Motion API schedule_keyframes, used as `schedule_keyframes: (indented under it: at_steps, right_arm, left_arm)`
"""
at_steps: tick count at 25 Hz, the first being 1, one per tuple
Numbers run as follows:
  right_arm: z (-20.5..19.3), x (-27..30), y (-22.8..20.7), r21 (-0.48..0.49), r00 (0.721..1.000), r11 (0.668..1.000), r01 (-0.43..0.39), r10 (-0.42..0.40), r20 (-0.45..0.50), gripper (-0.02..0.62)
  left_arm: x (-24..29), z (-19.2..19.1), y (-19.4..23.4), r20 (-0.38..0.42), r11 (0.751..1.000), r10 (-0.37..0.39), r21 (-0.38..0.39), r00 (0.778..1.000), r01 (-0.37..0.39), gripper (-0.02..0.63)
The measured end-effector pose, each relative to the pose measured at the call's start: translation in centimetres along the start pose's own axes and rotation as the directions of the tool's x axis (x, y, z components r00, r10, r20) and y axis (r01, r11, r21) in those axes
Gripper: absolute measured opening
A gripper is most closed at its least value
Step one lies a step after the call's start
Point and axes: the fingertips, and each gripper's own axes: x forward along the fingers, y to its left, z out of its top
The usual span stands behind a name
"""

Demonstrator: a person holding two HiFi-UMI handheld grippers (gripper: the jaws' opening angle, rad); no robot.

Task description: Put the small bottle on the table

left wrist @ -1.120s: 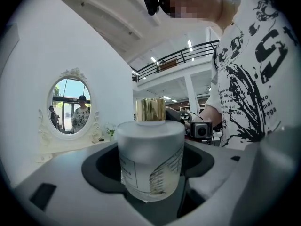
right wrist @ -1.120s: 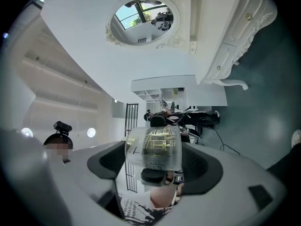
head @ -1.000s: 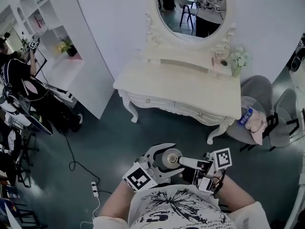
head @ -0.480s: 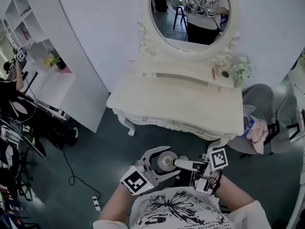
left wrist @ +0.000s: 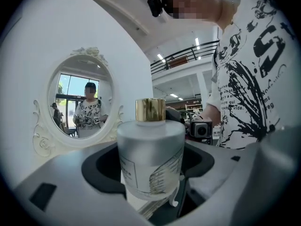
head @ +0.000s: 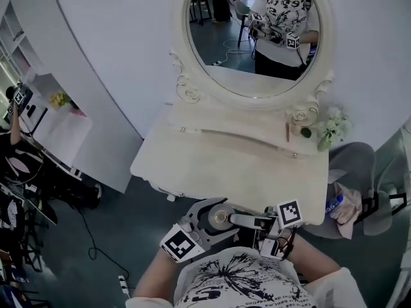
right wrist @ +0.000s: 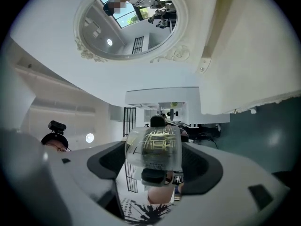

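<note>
A frosted bottle (left wrist: 150,159) with a gold cap stands upright between the jaws of my left gripper (left wrist: 151,173), which is shut on it. In the head view that bottle (head: 221,217) and left gripper (head: 217,218) sit low in the middle, just short of the white dressing table (head: 244,172). My right gripper (right wrist: 153,161) is shut on a small clear bottle (right wrist: 153,152) with a dark cap. In the head view the right gripper (head: 243,221) points left, close beside the left one, and its small bottle is hidden.
An oval mirror (head: 257,37) stands at the back of the table. A small vase of flowers (head: 331,130) and a small dark item (head: 306,132) are at its far right corner. A grey chair (head: 366,178) with a blue-capped bottle (head: 332,203) stands right. White shelves (head: 58,120) are left.
The view has moved toward the dressing table, whose front edge now lies just ahead of both grippers. Both grippers keep their hold and stay side by side.
</note>
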Motion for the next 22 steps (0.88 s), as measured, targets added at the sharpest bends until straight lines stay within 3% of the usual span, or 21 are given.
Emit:
schedule_keyframes:
  at_steps: [5, 9, 16, 22]
  right_arm:
    - [5.8, -1.1, -1.1, 0.019, 1.0, 1.0, 0.0, 0.0, -0.001, 0.368]
    - [9.7, -1.5, -2.8, 0.046, 0.998, 0.999, 0.012, -0.015, 0.053, 0.368]
    - [16.1, -1.1, -6.3, 0.077, 0.976, 0.997, 0.029, -0.044, 0.212, 0.368]
    - [20.5, -0.3, -9.4, 0.114, 0.924, 0.992, 0.045, -0.085, 0.372, 0.37]
  left_arm:
    - [3.8, -1.2, 4.6, -0.032, 1.0, 0.003, -0.022, 0.999, -0.003, 0.35]
    - [5.9, -3.2, 7.7, -0.071, 0.998, -0.035, -0.053, 0.997, 0.032, 0.35]
    - [8.3, -6.3, 13.5, -0.078, 0.98, -0.178, -0.098, 0.981, 0.17, 0.35]
    - [9.3, -8.9, 17.7, -0.082, 0.939, -0.325, -0.144, 0.942, 0.312, 0.35]
